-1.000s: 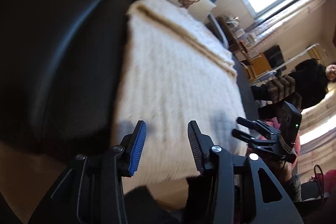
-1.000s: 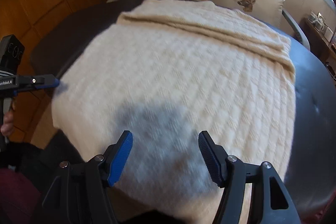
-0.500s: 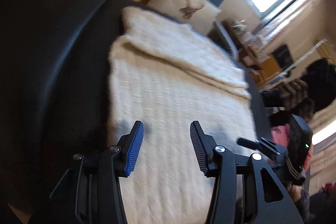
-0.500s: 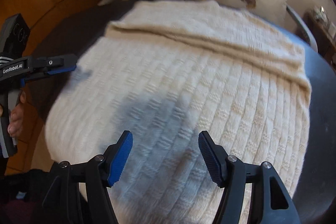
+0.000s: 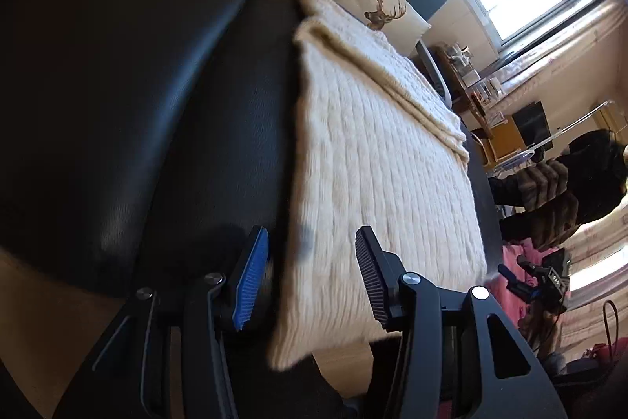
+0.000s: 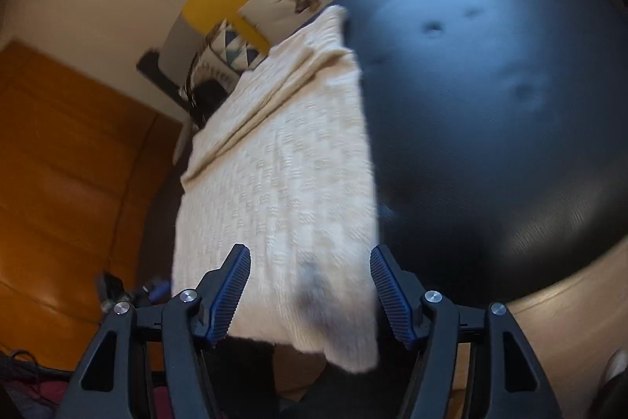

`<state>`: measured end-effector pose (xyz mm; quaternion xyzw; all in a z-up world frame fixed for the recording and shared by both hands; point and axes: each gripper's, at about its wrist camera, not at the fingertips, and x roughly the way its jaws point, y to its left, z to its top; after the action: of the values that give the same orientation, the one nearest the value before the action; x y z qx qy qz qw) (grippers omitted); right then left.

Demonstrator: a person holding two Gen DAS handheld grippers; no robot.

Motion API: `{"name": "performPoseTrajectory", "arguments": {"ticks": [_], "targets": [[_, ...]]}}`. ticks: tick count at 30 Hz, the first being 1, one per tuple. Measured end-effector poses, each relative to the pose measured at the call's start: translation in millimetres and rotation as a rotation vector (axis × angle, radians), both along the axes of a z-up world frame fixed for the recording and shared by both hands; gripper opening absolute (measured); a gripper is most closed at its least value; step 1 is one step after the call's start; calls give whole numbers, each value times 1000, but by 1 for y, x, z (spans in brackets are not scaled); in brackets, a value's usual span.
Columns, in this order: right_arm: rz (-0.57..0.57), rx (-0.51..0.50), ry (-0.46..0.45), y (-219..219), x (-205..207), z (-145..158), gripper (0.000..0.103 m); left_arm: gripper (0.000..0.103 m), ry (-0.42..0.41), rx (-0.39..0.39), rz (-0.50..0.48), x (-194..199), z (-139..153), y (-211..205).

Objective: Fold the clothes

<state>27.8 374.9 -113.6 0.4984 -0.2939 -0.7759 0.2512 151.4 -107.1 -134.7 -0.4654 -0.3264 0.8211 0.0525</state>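
Observation:
A cream knitted sweater (image 5: 376, 160) lies flat on a round black table (image 5: 117, 65), its near hem hanging over the table's front edge. A folded band runs along its far end. My left gripper (image 5: 310, 273) is open and empty, its jaws astride the sweater's near left corner. My right gripper (image 6: 310, 293) is open and empty, its jaws astride the near right corner of the sweater (image 6: 282, 191). The right gripper also shows in the left wrist view (image 5: 537, 277), past the sweater's right side.
Cushions, one with a deer print (image 5: 376, 2), lean on a blue and yellow sofa behind the table (image 6: 490, 105). A black bag (image 6: 208, 93) sits at the back. Orange wood panelling (image 6: 70, 183) is on the left. A person in dark clothes (image 5: 581, 175) is at the right.
Both grippers have swung outward from over the sweater's middle to its near corners, left to the left corner and right to the right corner. Both stay open.

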Motion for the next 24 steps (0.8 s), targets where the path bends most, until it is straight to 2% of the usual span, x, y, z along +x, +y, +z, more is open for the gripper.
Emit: {"name": "performPoseTrajectory", "arguments": {"ticks": [3, 7, 13, 15, 19, 24], "targets": [[-13, -75, -33, 11, 10, -11, 65, 50, -31, -13, -5, 11, -8, 4], [-15, -163, -59, 3, 6, -24, 65, 50, -44, 5, -9, 16, -12, 6], [11, -207, -115, -5, -4, -41, 65, 51, -49, 51, 7, 24, -17, 3], [21, -203, -115, -11, -5, -44, 65, 51, -50, 69, 11, 25, -19, 2], [28, -273, -108, -16, -8, -48, 65, 54, -45, 101, 9, 26, -20, -1], [52, -255, -117, -25, -11, -47, 63, 55, -52, 103, 1, 27, -21, 0]]}}
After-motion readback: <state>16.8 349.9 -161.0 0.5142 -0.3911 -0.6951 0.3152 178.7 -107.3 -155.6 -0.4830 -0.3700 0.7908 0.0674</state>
